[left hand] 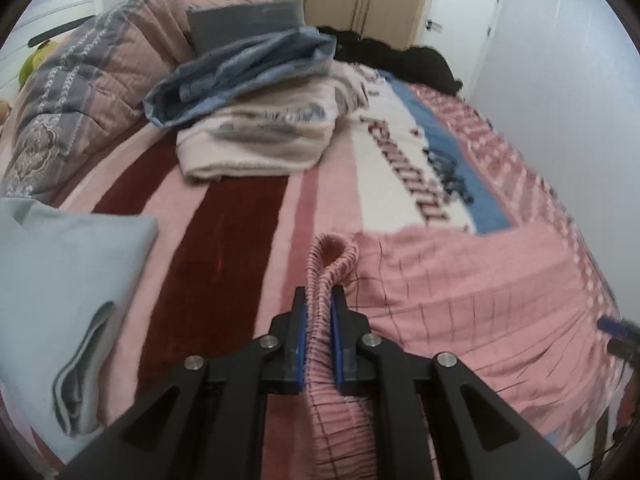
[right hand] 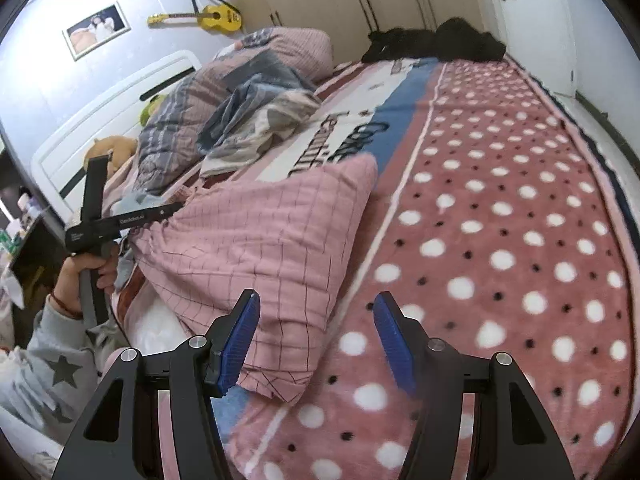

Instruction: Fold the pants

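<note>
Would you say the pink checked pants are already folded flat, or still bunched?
Still bunched: the pink checked pants lie in a rumpled heap, their elastic waistband pinched in the left tongs.

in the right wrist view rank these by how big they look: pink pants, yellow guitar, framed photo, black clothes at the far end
1. pink pants, by far the largest, but also nearest the camera.
2. black clothes.
3. yellow guitar and framed photo look about alike; both hang far off on the wall, so I won't rank them.
</note>
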